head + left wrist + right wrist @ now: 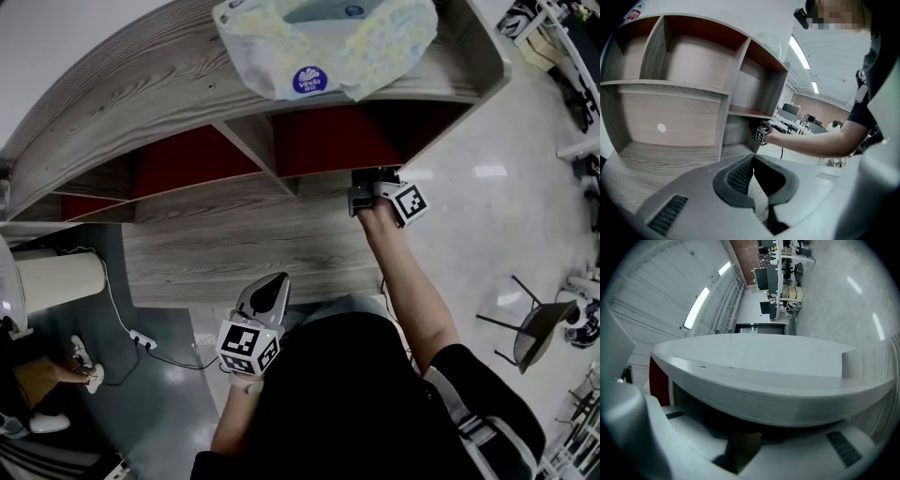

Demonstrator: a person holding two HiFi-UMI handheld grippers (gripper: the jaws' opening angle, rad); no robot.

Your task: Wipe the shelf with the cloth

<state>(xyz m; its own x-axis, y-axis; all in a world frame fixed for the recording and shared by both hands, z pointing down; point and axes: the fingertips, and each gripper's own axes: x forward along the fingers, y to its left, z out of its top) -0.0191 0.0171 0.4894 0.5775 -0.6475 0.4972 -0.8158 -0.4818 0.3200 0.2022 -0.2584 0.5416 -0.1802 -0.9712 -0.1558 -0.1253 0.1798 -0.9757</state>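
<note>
The grey wooden shelf (234, 244) has red-backed compartments and stands in front of me. My right gripper (375, 178) is held out at the mouth of the right compartment, just under the top board. In the right gripper view that board's pale edge (778, 394) runs across close above the right gripper (743, 432). Its jaws are shut, with a brownish strip between them that looks like the cloth (745, 446). My left gripper (274, 286) hangs low near my body, away from the shelf. The left gripper (768, 164) stands open with nothing in it. From there the right gripper (774, 125) shows at the shelf's right end.
A plastic bag of tissue packs (323, 42) lies on top of the shelf. A red back panel (658, 380) shows left of the jaws. A chair (544, 328) stands on the floor to the right. A white cylinder (56, 277) and a power strip (142, 339) are at the left.
</note>
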